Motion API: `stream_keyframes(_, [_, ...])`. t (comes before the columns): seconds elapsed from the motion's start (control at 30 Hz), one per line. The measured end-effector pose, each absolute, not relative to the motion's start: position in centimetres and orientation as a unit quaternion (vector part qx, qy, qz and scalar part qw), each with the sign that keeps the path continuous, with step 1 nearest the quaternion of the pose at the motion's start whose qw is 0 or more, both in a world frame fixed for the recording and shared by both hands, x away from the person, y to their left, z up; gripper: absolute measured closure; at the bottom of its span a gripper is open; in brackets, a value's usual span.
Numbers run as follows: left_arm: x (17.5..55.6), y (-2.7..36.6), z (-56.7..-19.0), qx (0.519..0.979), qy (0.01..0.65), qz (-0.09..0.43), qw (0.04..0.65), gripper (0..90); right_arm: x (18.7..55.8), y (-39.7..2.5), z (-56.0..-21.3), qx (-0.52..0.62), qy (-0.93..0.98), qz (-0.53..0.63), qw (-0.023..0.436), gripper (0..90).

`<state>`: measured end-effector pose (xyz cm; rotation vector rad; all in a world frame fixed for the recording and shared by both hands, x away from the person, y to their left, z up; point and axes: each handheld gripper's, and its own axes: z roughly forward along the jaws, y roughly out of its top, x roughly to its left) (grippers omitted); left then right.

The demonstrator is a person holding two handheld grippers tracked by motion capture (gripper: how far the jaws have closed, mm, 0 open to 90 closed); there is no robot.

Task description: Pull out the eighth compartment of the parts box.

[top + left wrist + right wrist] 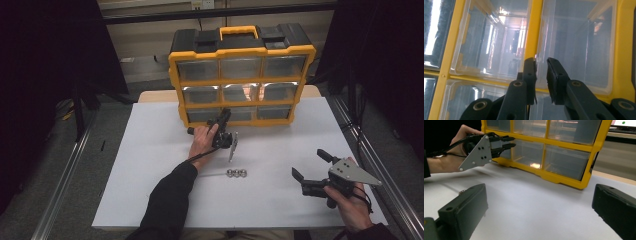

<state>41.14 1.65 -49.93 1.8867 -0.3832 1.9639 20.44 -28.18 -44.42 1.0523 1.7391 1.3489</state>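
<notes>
A yellow and black organizer (243,51) with clear drawers stands upright at the back of the white table (150,165). My left gripper (225,116) points at its bottom row, close to the yellow divider (534,32) between two drawers. Its jaws are narrowly open with nothing between them, which also shows in the right gripper view (511,142). My right gripper (310,164) hovers at the front right, open wide and empty, facing the organizer (564,178). Three silver nuts (237,173) lie in a row on the table between the two hands.
The drawers seen through their clear fronts (494,42) look empty. Dark curtains and metal rails flank the table. Bare white surface lies in front of my right gripper (540,195) up to the organizer's base.
</notes>
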Motion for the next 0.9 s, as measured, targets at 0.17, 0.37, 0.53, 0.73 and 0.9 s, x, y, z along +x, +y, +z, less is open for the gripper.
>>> stream_keyframes(0.17, [41.0,1.6,-50.1,0.669,-0.137,0.700,0.209,77.7,20.4,-28.2,-44.4,0.406,0.667,0.520,0.345,0.0])
stream_keyframes(0.37, [40.7,1.7,-50.2,0.673,-0.132,0.694,0.218,77.6,20.4,-28.2,-44.4,0.406,0.668,0.520,0.345,0.0])
stream_keyframes(0.53, [40.3,1.8,-50.1,0.671,-0.129,0.699,0.211,77.6,20.4,-28.2,-44.4,0.407,0.667,0.520,0.346,0.0])
stream_keyframes(0.73, [40.0,1.9,-50.2,0.670,-0.133,0.698,0.216,77.6,20.4,-28.2,-44.4,0.407,0.667,0.520,0.345,0.0])
stream_keyframes(0.9, [39.8,1.8,-50.4,0.663,-0.133,0.698,0.235,77.7,20.4,-28.2,-44.4,0.405,0.667,0.520,0.345,0.0])
